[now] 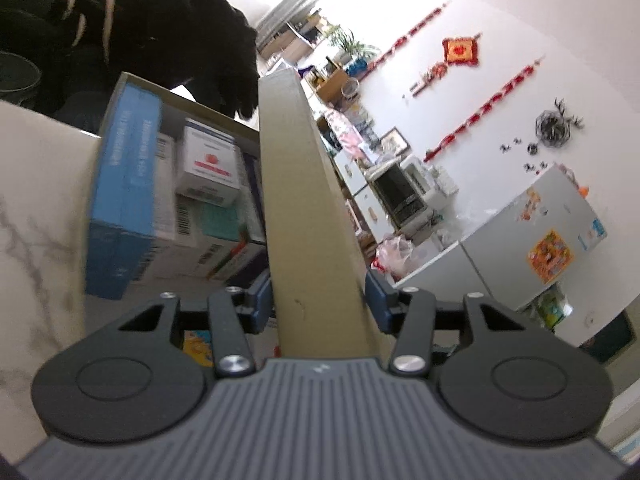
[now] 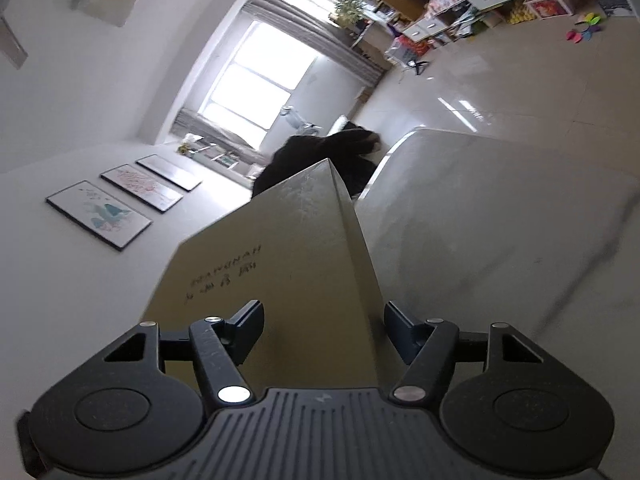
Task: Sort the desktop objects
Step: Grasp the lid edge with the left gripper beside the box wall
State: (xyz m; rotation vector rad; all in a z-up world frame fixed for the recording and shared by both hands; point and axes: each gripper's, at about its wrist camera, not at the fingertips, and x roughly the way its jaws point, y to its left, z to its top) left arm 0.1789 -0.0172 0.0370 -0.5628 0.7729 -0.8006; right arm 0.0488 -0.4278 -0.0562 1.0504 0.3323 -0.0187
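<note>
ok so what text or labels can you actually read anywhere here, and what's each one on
"HAWONAH": my best reading of the faint stamped letters on the tan box lid, right wrist view.
Line of characters below it: too faint to read.
Blue box side print: blurred, unreadable.
White carton with red logo: blurred.
Barcoded cartons: digits too small.

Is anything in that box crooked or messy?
Yes. Inside the open cardboard box, the small packets are jumbled: the white one with the red mark lies crooked across the others, beside a blue box. The left gripper is clamped on the box's beige lid. Nothing looks spilled or broken.
</note>
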